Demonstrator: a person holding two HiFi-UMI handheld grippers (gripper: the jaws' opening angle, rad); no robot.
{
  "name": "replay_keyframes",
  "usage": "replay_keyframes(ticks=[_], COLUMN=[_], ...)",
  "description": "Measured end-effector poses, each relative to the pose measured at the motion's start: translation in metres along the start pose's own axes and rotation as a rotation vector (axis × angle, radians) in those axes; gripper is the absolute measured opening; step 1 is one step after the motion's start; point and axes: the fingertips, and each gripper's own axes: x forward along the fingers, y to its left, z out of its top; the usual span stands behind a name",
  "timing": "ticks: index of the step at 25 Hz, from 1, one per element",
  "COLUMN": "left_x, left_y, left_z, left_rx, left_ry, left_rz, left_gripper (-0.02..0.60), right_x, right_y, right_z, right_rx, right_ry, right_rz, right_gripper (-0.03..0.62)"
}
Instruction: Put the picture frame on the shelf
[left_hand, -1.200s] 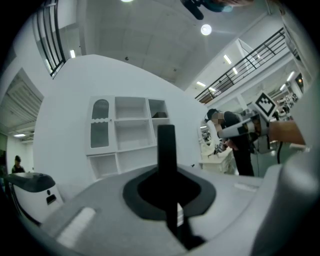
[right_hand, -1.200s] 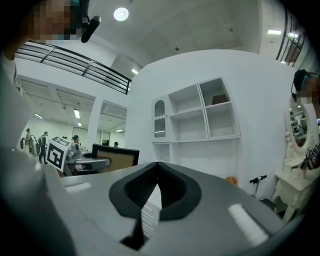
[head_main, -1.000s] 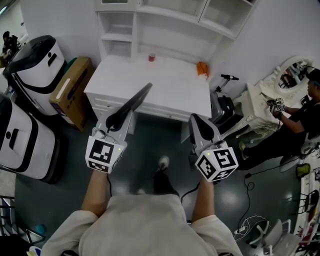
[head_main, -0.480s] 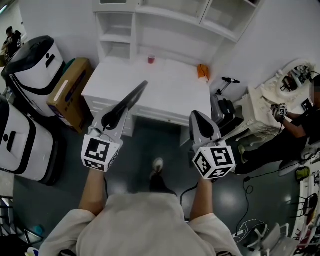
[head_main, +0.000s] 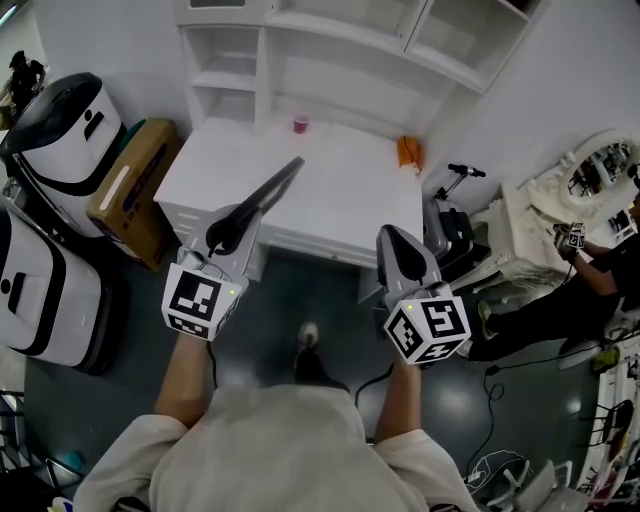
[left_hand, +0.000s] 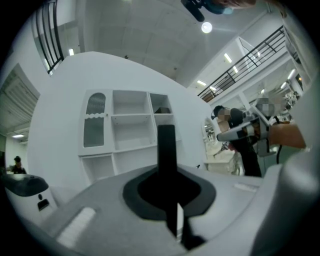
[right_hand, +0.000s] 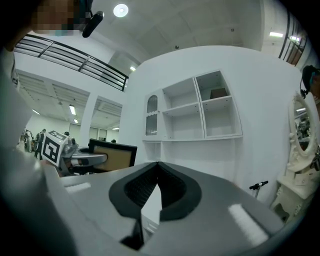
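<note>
- Two grippers face the white shelf (head_main: 232, 80) at the top of the head view; I judge this the approach step.
- Left gripper (head_main: 232, 228) pinches the picture frame (head_main: 272, 188) edge-on over the desk (head_main: 350, 200); right gripper (head_main: 393, 238) is pressed together, empty.
- Next: raise the picture frame into a bare compartment.
- One upper-right cubby holds a small box (right_hand: 217, 93).

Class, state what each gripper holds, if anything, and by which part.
The left gripper clamps the picture frame by its near edge; the rest juts toward the desk. The right gripper is shut and empty.
</note>
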Motion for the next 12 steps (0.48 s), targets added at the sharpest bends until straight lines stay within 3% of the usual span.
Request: replay_keyframes(ticks=[12], left_x=[0.126], left_y=[0.025], left_z=[-0.005], left_rx=[0.003], left_ry=[0.048], left_rz=[-0.004], left_gripper=[0.011], right_x=[0.082], right_y=[-0.105], right_z=[-0.004], right_rx=[0.012], right_ry=[0.053], right_rz=[0.003], right_gripper=[0.005])
